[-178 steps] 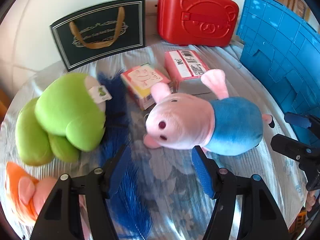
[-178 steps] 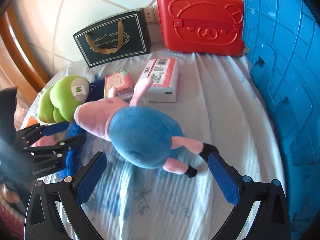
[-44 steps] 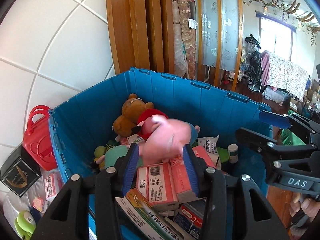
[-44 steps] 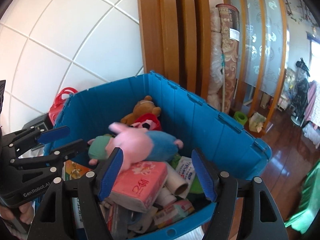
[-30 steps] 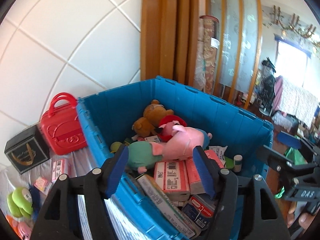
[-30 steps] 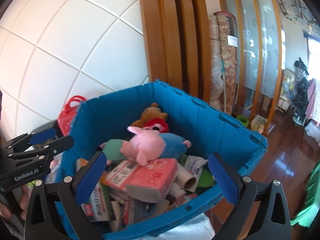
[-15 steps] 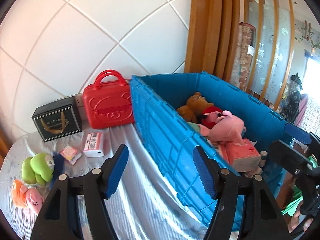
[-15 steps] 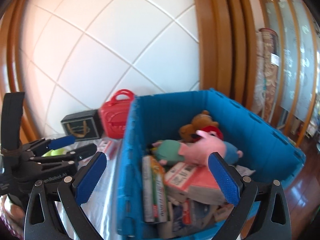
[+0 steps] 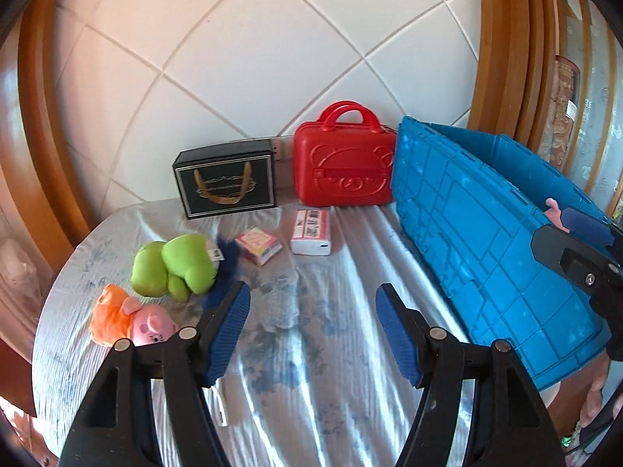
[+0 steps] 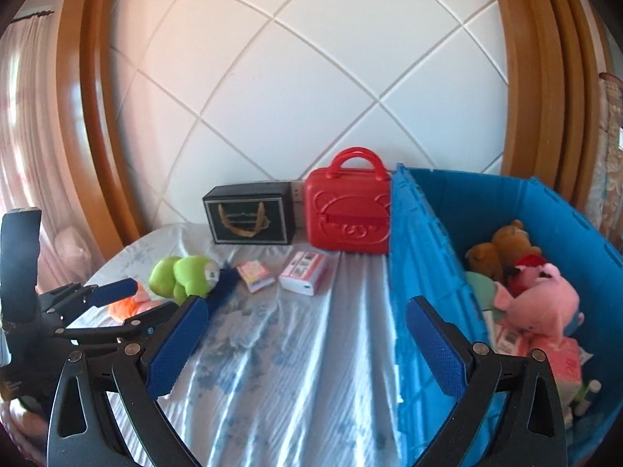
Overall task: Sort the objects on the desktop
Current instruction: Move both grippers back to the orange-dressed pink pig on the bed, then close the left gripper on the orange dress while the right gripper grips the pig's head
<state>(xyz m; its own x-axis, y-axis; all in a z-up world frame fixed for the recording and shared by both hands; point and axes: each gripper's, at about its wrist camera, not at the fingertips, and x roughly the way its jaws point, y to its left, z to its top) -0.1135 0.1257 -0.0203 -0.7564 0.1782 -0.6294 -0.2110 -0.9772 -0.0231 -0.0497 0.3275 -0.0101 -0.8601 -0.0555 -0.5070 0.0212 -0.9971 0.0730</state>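
My left gripper (image 9: 312, 313) is open and empty above the cloth-covered table (image 9: 319, 369). My right gripper (image 10: 307, 336) is open and empty too, beside the blue crate (image 10: 424, 272). On the table lie a green plush (image 9: 175, 264), an orange and pink plush (image 9: 130, 321), a blue feather (image 9: 226, 268), a small pink box (image 9: 259, 245) and a pink and white box (image 9: 311, 227). The pink pig plush (image 10: 541, 303) lies inside the crate on other toys and boxes. The left gripper (image 10: 117, 303) shows at the left of the right wrist view.
A black gift bag (image 9: 226, 185) and a red bear case (image 9: 344, 171) stand against the tiled wall. The blue crate (image 9: 486, 233) fills the right side. Wooden frames flank the wall. The right gripper (image 9: 584, 249) shows at the right edge of the left wrist view.
Both grippers have swung left, away from the crate and toward the table. The pig plush, held earlier, lies in the crate. The table's toys and boxes have come into full view.
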